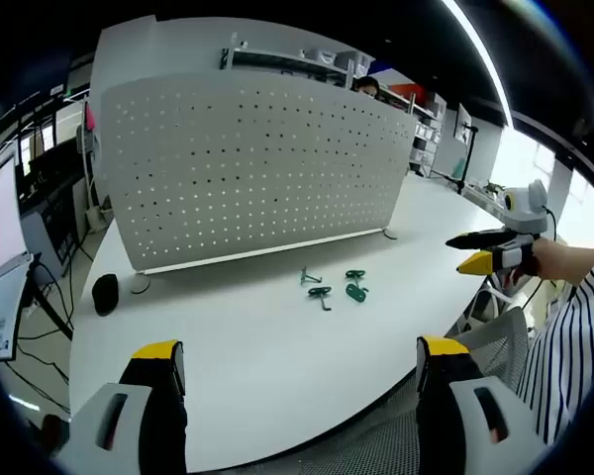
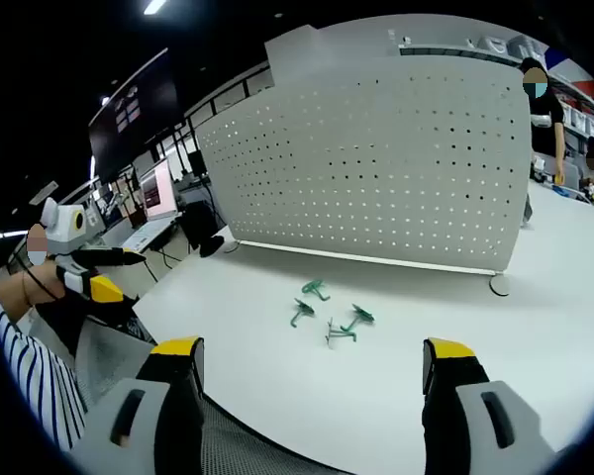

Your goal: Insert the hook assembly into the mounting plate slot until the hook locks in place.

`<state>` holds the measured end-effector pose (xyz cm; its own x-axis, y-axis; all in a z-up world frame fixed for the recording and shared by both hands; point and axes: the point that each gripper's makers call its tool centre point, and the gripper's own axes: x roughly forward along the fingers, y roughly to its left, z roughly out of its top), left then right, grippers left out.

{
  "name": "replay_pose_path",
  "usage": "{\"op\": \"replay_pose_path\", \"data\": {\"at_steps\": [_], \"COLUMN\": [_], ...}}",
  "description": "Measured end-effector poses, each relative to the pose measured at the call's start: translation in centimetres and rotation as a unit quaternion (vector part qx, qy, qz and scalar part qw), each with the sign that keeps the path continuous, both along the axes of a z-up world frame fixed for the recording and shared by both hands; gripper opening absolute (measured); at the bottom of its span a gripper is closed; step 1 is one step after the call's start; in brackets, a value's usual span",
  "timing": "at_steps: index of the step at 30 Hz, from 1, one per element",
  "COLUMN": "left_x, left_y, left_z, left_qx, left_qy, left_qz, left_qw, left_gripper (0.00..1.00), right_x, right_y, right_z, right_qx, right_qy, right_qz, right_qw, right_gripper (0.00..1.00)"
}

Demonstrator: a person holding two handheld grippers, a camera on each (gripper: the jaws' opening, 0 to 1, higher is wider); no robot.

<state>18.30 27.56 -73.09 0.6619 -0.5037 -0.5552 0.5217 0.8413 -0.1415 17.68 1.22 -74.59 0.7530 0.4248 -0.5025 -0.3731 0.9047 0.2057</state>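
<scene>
L gripper (image 1: 302,381) jaws wide, empty, above near table (image 1: 277,386) edge. R gripper (image 2: 312,386) jaws also wide, empty. Green hooks (image 1: 337,287) lay loose mid-table, just in front of upright white pegboard (image 1: 257,168). Black puck (image 1: 105,294) sat by pegboard's end.

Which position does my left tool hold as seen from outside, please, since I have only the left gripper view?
Observer: In the right gripper view, the left tool hangs beyond the table edge, well off from the green hooks.
Operator: Is the right tool carrying anything?
Observer: No. The right tool has its jaws wide apart and empty.
Operator: Anything else nearby?
Observer: A large dark screen hangs high beside the perforated panel.
</scene>
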Motion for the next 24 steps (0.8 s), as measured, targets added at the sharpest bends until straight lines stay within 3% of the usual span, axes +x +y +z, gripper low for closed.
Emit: {"op": "replay_pose_path", "data": {"at_steps": [20,24], "left_x": [-0.47,-0.41], "left_y": [0.22,0.36], "left_z": [-0.41,-0.77], "left_qx": [0.002,-0.007], "left_qy": [0.001,0.014], "left_qz": [0.002,0.009], "left_qw": [1.0000,0.9998], "left_gripper": [0.98,0.97], "right_x": [-0.97,-0.93], "right_y": [-0.62,-0.68], "right_z": [-1.09,-1.07], "right_qx": [-0.006,-0.005], "right_qy": [0.017,0.016], "right_qz": [0.002,0.000], "right_qw": [0.9998,0.9998], "right_gripper": [0.89,0.88]}}
